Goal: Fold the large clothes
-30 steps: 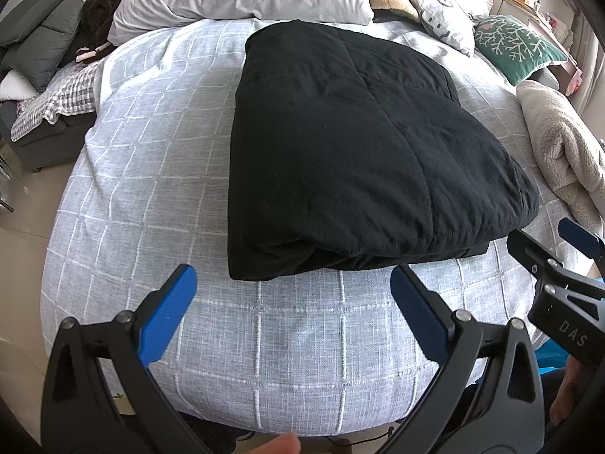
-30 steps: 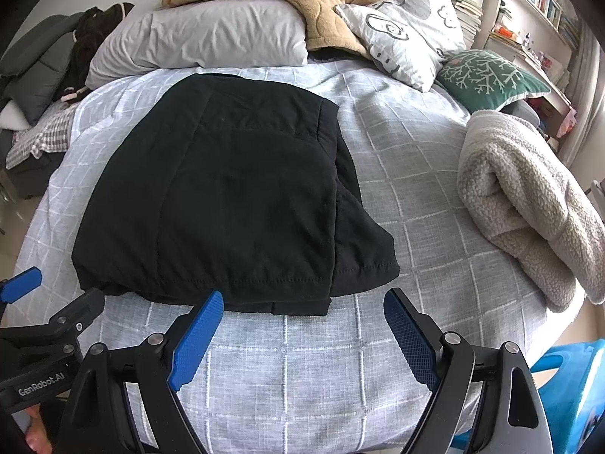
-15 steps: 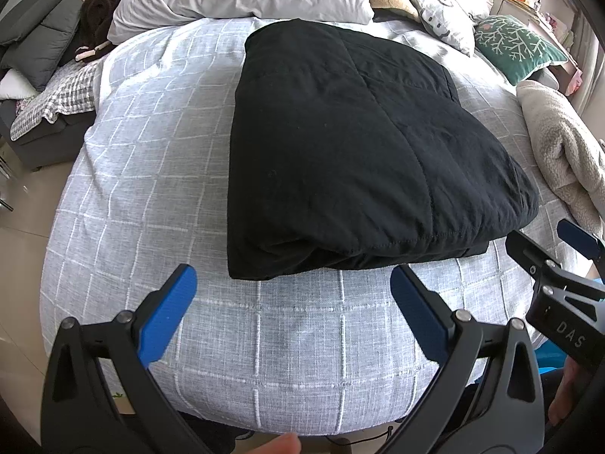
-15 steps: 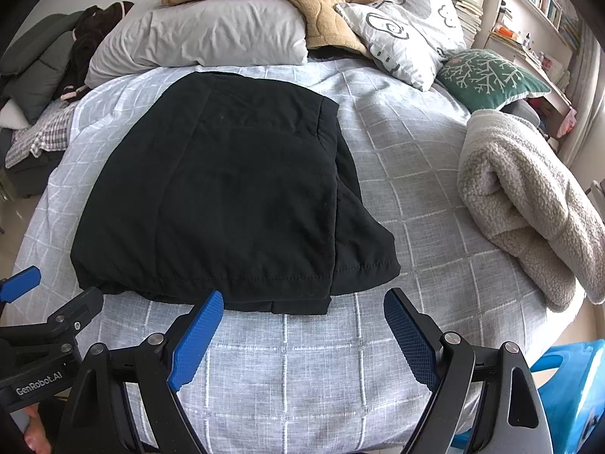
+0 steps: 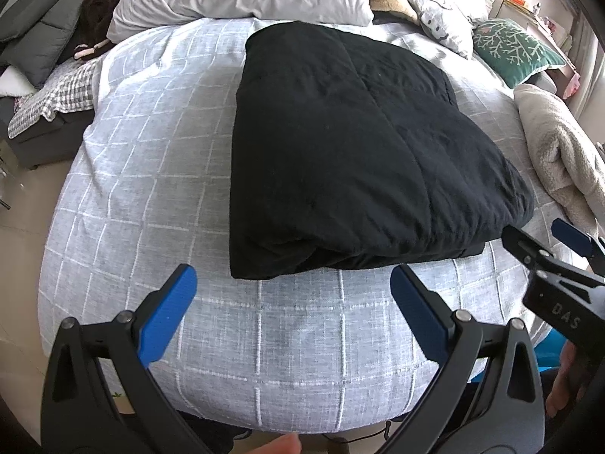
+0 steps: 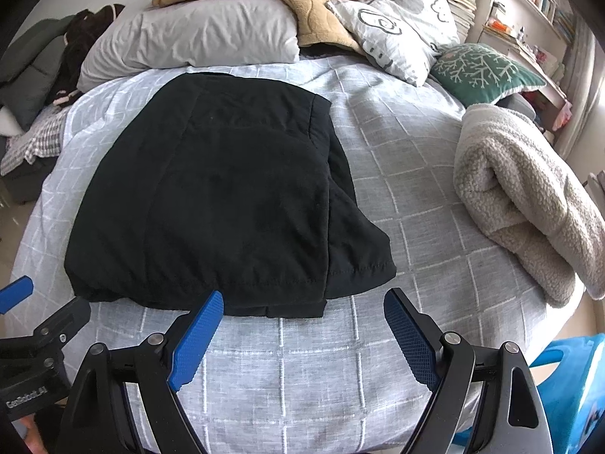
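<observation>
almost nothing has moved since a second ago: the black garment (image 5: 363, 159) sits exactly where it did, and both grippers hover in the same spots short of its near hem. it lies folded into a thick rectangle on the middle of the grey checked bedspread (image 5: 143, 174), near edge facing me, with a lower layer poking out past the top layer on the right side (image 6: 355, 234).

my left gripper (image 5: 293, 312) is spread wide and empty, over bare bedspread just short of the near-left corner. my right gripper (image 6: 302, 335) is equally wide and empty, its left pad just in front of the hem.

i judge the fold is nearly done, and the next step is either one last fold away from me or tidying that protruding layer. to do it well i would bring each gripper low to a near corner, pinch through all the layers at once, and lift both sides together so the stack does not shear.

i cannot tell what kind of garment it is, how many layers it has, or whether sleeves are tucked inside. its far edge runs close to the grey pillow (image 6: 196, 38); whether they touch is unclear. the beige fleece blanket (image 6: 529, 196) on the right is cut off by the frame.
</observation>
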`<state>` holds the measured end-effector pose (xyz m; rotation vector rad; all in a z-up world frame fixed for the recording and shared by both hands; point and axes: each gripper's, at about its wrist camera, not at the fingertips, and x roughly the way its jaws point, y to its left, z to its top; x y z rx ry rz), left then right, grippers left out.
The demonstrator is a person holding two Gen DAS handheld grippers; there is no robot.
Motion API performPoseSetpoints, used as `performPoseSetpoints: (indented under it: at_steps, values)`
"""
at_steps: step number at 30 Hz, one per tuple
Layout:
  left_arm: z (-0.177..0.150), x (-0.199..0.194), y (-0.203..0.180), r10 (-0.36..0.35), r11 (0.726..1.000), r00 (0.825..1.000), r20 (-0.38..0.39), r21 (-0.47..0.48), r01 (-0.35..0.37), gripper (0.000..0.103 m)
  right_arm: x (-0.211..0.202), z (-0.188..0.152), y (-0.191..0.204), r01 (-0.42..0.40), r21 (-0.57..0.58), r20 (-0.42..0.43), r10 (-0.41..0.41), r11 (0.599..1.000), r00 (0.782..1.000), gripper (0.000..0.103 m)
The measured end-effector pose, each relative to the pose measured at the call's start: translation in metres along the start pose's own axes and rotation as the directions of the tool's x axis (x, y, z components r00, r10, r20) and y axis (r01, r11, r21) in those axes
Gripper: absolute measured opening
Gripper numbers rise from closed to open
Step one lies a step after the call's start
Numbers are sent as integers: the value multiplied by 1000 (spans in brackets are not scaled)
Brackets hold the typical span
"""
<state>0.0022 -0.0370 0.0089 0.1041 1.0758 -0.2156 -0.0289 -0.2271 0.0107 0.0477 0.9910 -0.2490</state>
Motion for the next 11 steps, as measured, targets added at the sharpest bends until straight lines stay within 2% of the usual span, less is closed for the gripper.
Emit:
performPoseSetpoints:
  at_steps: [11]
  values:
    - [-2, 7, 2, 41, 999, 999, -8, 2, -41, 102, -1, -3, -1, -20, -7, -6, 20, 1000, 1000, 89]
